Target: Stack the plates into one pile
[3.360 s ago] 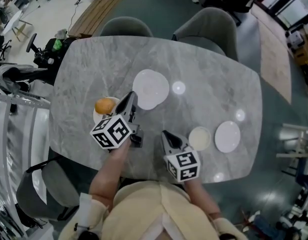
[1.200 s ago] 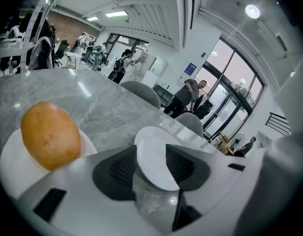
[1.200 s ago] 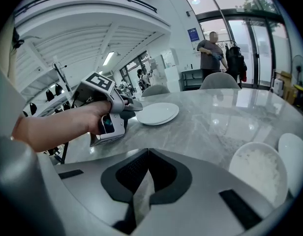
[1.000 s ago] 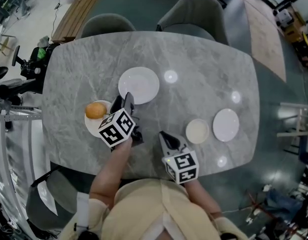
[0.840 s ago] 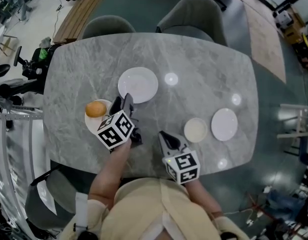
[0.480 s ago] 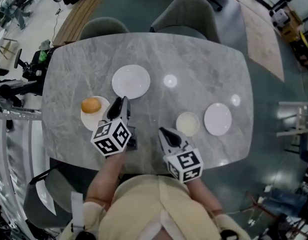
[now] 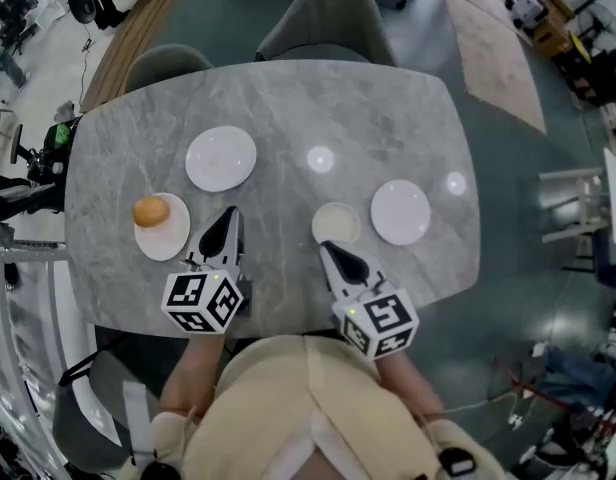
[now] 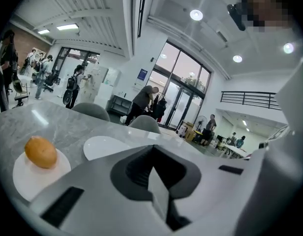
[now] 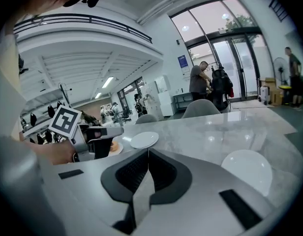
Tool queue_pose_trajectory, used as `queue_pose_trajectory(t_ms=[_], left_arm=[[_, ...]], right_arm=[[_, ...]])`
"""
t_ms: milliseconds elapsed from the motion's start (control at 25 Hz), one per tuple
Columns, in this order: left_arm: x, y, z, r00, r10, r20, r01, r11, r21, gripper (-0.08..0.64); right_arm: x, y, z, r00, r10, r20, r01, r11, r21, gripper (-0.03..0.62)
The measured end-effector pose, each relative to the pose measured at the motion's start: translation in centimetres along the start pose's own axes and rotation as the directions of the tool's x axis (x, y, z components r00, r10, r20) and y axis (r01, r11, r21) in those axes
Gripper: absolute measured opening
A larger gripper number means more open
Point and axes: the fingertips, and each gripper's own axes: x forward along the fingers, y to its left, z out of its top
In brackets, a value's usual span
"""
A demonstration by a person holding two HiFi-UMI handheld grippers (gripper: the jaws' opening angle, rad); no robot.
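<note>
The left gripper (image 7: pixel 228 214) has just been closing its fingers, and its own view shows them together with nothing between them. A second ago they stood wide at the rim of the empty plate (image 7: pixel 221 158); now the gripper has drawn back toward six o'clock, clear of that plate. The right gripper (image 7: pixel 327 249) has its fingers together as well, on nothing, unchanged, and hangs near the small dish (image 7: pixel 336 224) without touching it.

With the middle of the counter (image 7: pixel 378 108) as the dial's centre in the head view, the empty plate lies at ten o'clock. The laden plate (image 7: pixel 171 240), carrying an orange lump (image 7: pixel 151 211), is near it at eight o'clock. The small dish is at four o'clock and the larger white plate (image 7: pixel 400 211) just beside it at three o'clock.

My reading: both hands are free and between steps. The left is done at the ten o'clock plate, yet no single pile exists, for four pieces lie in two separate pairs. The orange lump would hinder stacking on its plate, so a bare piece looks the likelier next pick
</note>
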Motion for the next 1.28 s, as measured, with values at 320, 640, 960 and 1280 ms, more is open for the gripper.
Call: queue_pose_trajectory(t_ms=[320,640,960,1280], left_arm=[[0.2,-4.3,-1.2,0.993,-0.103,-0.062,0.107,0.992,0.070,0.003],[1.4,-8.3,-2.2,0.966,-0.224,-0.127,0.234,0.970,0.071,0.003],[2.0,-11.1,-3.6,0.942,-0.288,-0.175,0.303,0.950,0.068,0.003],[2.7,-11.7,-4.2,0.940,-0.277,-0.197,0.300,0.949,0.095,0.003]], right_arm=[[-3.9,-4.2,-0.1,0.991,-0.130,0.038,0.127,0.990,0.063,0.005],[-8.2,-8.7,-0.8,0.949,-0.309,0.062,0.296,0.941,0.163,0.006],[-11.2,-12.0,-2.3,0.901,-0.429,0.056,0.406,0.883,0.234,0.079],[-12.5,-14.8,-4.2,0.873,-0.487,0.016,0.455,0.828,0.329,0.117]])
